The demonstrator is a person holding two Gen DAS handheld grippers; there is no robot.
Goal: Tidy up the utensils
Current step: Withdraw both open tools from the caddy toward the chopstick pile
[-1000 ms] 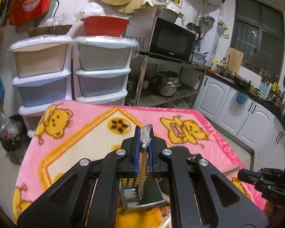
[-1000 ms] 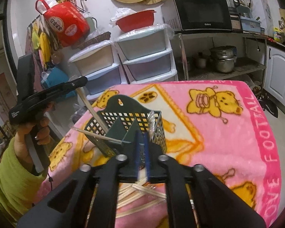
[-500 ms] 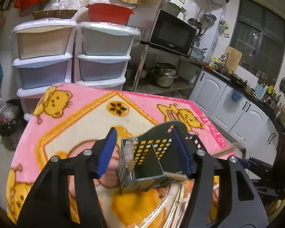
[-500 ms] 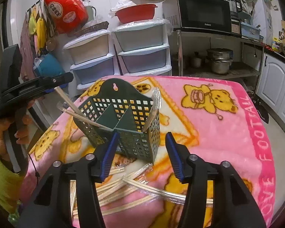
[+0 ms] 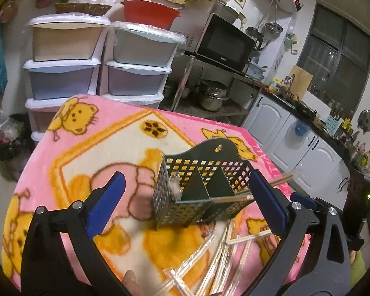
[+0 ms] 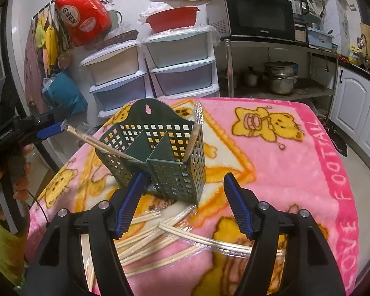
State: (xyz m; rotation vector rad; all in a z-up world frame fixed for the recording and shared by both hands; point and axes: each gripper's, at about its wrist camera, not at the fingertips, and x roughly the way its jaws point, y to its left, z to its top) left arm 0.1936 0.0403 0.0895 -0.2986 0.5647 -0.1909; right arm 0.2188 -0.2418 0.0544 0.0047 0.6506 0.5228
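Wrapped chopsticks (image 6: 185, 241) lie scattered nearest on the pink blanket (image 6: 283, 172) over the table. Both the right hand-held gripper (image 6: 182, 207) and left hand-held gripper (image 5: 185, 202) are opening wide, gripping nothing. Beyond them stands the green basket (image 6: 160, 153), chopsticks leaning inside.

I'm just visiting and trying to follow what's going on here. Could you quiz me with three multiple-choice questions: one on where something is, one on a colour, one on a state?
1. Where do most wrapped chopsticks lie?
A. on the blanket in front of the holder
B. on the microwave
C. in a drawer

2. What colour is the utensil holder?
A. red
B. dark green
C. white

3. How is the right gripper?
A. clamped on the holder
B. gripping chopsticks
C. jaws apart, holding nothing

Answers: 1 A, they are scattered on the pink blanket; 2 B, its lattice walls are green; 3 C, its opening jaws grip nothing.
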